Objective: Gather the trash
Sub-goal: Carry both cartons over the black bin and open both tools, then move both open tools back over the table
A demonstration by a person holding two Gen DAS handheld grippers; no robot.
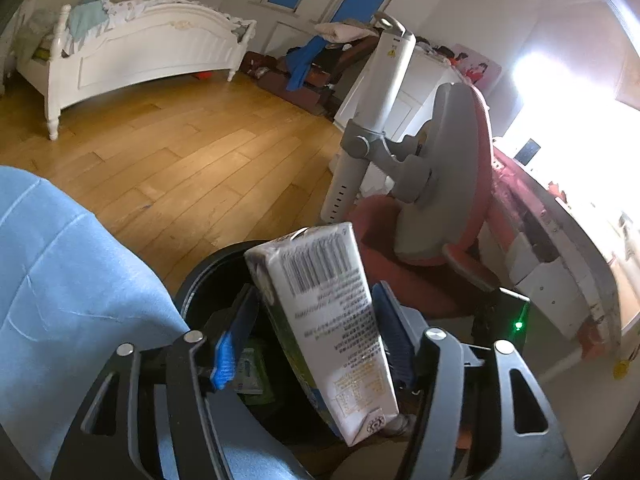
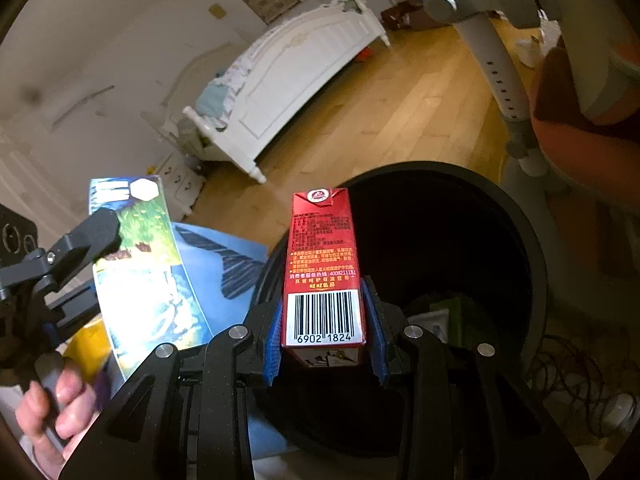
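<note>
Here, red carton (image 2: 324, 276) between fingers (image 2: 376, 336), over bin (image 2: 532, 248)

Red carton (image 2: 322, 272) with white barcode panel, white-and-green carton (image 1: 328, 320), black bin (image 2: 472, 216), blue jaw pads.

Left claw (image 1: 316, 290), right claw (image 2: 324, 286): jaws parted

Showing: two drink cartons, one white-and-green carton (image 1: 332, 320), one red foil carton (image 2: 322, 272); one round black bin (image 2: 500, 216); two black hand-held grippers; one white wooden bed (image 1: 140, 56); one red-and-grey chair (image 1: 448, 184).
</note>
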